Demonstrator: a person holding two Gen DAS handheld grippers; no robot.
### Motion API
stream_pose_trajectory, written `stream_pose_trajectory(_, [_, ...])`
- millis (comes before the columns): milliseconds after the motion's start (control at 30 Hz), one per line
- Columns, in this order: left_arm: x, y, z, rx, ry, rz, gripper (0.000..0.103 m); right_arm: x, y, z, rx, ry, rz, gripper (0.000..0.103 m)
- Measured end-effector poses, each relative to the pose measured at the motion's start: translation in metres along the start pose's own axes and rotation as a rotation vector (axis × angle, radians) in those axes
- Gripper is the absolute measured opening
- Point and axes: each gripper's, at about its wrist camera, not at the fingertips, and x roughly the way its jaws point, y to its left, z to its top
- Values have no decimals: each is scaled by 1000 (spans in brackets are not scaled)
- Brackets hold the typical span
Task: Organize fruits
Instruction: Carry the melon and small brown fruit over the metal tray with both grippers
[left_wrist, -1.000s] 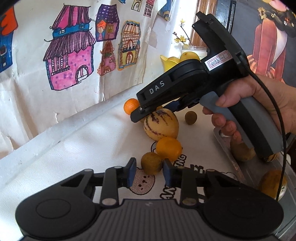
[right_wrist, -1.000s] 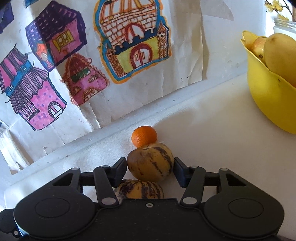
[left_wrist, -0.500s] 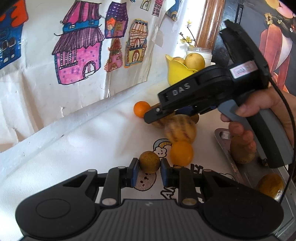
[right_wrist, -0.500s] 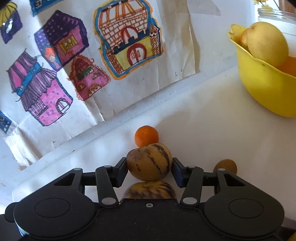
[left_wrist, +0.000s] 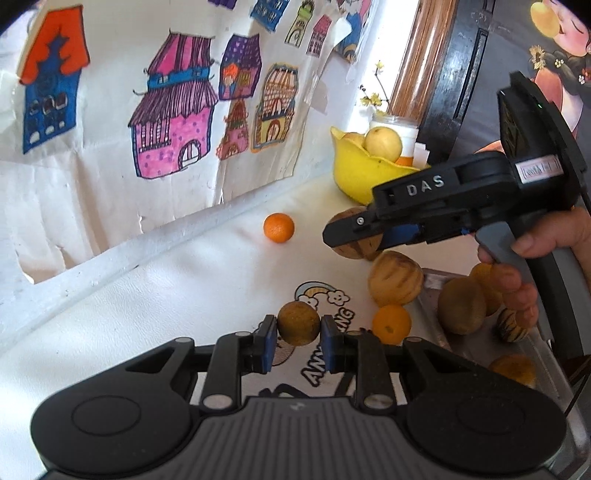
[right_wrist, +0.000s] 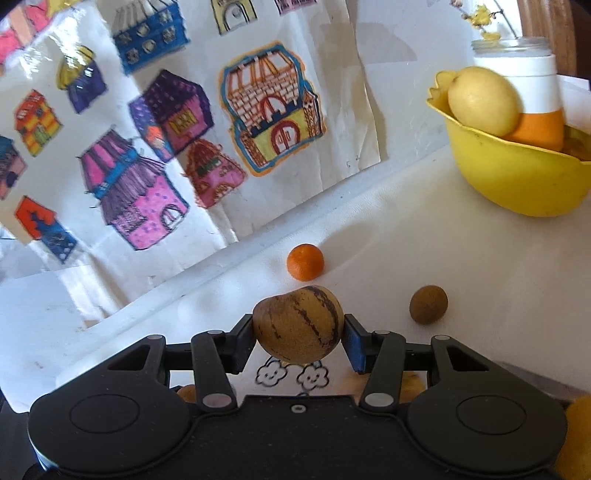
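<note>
Fruits are partly sorted, and both grippers carry one.

Left wrist view: the left gripper (left_wrist: 298, 338) has its jaws clamped on a small brown round fruit (left_wrist: 298, 323), held clear of the white tabletop (left_wrist: 155, 295). To the right, the right gripper (left_wrist: 345, 236), in a person's hand (left_wrist: 532, 266), pinches a striped melon-like fruit (left_wrist: 351, 236) above the table. A yellow bowl (left_wrist: 365, 177) at the far right already holds a pale round fruit (left_wrist: 382, 144) and something orange. Loose on the table are a small orange (left_wrist: 279, 228) far off, a pale striped fruit (left_wrist: 395, 277) and a second orange (left_wrist: 391, 324) nearer. A metal tray (left_wrist: 476, 343) at the right edge holds several brownish and yellow fruits.

Right wrist view: the striped fruit (right_wrist: 298, 328) sits squeezed between the right gripper's (right_wrist: 298, 341) pads, lifted off the table. Beyond it lie the small orange (right_wrist: 305, 262) and a brown round fruit (right_wrist: 428, 304), both apart from the bowl (right_wrist: 517, 181) at the far right.

As I judge it, the work is about midway: some fruit is in the bowl and tray, two are in transit, and at least four lie loose. I cannot tell which container each held fruit belongs in.
</note>
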Motion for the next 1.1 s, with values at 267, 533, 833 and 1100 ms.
stream_pose_trajectory(267, [-29,-16,-5,-8,-46,-17,27,-53,2,-20,-22,-69,20,52])
stream_pose_trajectory(533, [-58,-43,-6,8,-82,-37,27,-113,-3,-54,-24,-119,25,52])
stream_pose_trajectory(833, [-91,-82,-15,35,-118,-80,27,-176,-2,-99,-19,-161,19,52])
stream_pose_trajectory(1100, [-106,-111,-28,47,-115,-110,27,-207,-20,-140,17,-175,-18,52])
